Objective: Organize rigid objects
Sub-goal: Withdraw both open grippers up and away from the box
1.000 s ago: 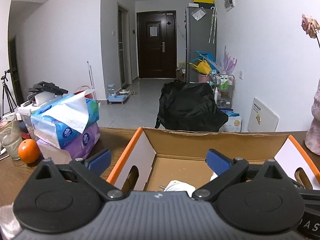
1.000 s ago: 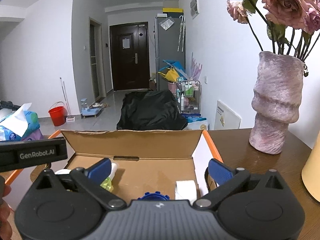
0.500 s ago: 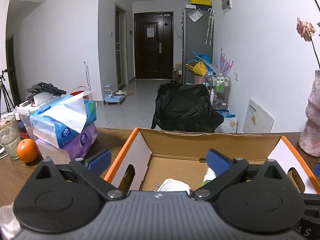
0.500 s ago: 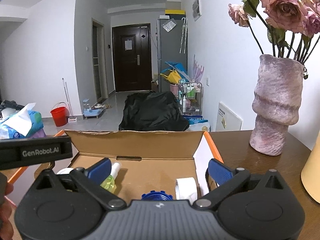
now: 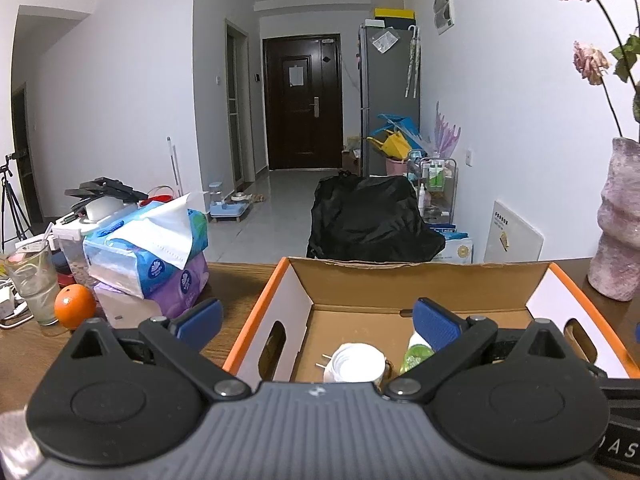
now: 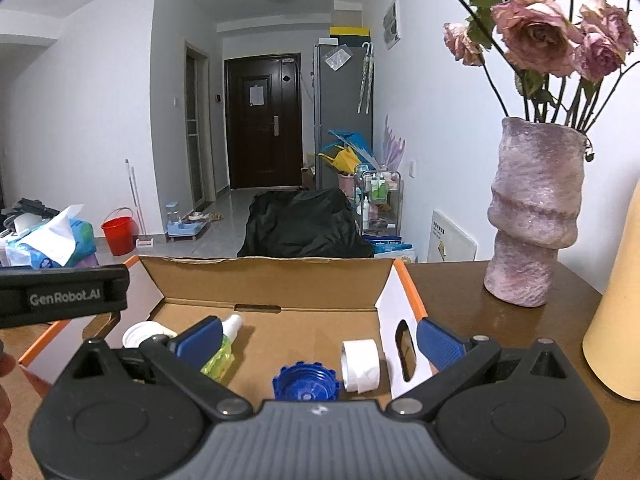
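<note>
Right wrist view: the right gripper (image 6: 318, 336) gapes empty over the cardboard box (image 6: 280, 280), blue cap (image 6: 305, 383) between its fingers.

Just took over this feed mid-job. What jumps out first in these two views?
The open cardboard box with orange edges fills the middle of both views, holding a blue cap, a white tape roll, a green spray bottle and a white plug. To its right stands a pink vase of dried roses. To its left sit stacked tissue packs and an orange.
</note>
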Action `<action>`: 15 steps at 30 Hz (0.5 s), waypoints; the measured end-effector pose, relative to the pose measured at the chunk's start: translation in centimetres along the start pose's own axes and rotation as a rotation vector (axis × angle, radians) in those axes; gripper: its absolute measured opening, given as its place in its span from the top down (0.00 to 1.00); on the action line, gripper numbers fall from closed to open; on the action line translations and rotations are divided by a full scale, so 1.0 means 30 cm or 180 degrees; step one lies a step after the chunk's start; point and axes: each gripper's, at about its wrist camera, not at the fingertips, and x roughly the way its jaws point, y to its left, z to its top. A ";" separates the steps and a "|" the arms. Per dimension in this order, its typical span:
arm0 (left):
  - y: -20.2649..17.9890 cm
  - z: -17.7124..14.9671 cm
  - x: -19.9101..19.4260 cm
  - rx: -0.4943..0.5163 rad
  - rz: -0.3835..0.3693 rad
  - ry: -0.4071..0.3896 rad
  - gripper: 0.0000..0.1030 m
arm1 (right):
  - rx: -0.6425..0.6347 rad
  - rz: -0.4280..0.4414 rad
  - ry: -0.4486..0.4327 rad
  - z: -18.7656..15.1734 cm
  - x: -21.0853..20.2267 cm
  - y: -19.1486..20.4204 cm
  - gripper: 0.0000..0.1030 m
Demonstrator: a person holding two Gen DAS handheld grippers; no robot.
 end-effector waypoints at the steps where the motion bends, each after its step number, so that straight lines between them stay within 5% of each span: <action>1: -0.001 0.000 -0.008 0.0007 -0.0006 -0.0002 0.00 | 0.0002 0.0001 0.0000 -0.003 -0.009 -0.002 0.00; 15: 0.012 -0.061 -0.142 0.0066 -0.0059 -0.0069 0.00 | 0.0023 -0.0003 -0.0008 -0.032 -0.079 -0.028 0.00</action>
